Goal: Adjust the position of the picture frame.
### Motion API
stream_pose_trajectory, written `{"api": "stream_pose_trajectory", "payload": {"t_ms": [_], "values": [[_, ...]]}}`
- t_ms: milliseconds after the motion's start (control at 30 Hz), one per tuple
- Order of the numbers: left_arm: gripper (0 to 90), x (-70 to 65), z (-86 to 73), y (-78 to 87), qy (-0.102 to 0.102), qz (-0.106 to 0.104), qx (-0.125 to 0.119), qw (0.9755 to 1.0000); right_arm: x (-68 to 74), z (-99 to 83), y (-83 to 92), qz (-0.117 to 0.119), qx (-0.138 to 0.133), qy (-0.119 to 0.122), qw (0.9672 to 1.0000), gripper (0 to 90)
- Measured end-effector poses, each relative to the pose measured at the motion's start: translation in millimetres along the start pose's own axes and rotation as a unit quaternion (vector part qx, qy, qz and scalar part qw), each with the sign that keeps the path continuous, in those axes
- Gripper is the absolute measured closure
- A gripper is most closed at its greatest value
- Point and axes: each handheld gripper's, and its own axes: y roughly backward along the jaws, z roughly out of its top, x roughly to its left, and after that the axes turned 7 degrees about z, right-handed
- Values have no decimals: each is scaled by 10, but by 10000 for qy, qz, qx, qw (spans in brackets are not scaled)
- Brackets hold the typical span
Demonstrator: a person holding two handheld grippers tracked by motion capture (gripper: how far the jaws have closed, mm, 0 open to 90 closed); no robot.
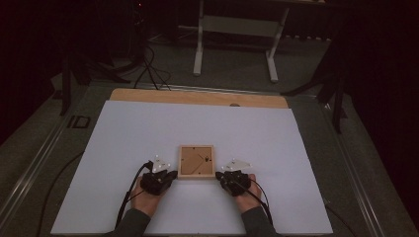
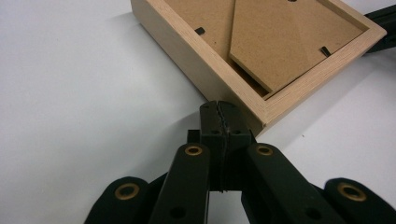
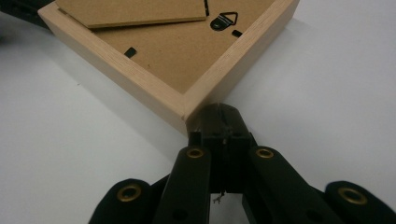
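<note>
While a wooden picture frame (image 1: 196, 161) lay face down near the front middle of a white board (image 1: 148, 133), it was flanked by two hand-held grippers. The left gripper (image 1: 169, 175) was set at the frame's near left corner, its jaws pressed together on nothing. The right gripper (image 1: 220, 175) was placed likewise at the near right corner, jaws closed and empty. A brown backing panel (image 2: 285, 37) and a black hanger (image 3: 223, 20) were seen on the frame's back.

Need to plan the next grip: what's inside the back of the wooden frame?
Inside the wooden frame: a brown backing board, its fold-out stand, black tabs and a hanger. What lies beneath the board is hidden.
</note>
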Motion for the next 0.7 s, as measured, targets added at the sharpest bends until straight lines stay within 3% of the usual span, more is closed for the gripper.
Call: {"api": "stream_pose_trajectory", "payload": {"t_ms": [700], "values": [[896, 48, 23, -36, 108, 48, -31, 9999, -24, 21, -50, -9, -95, 32, 9999, 896]]}}
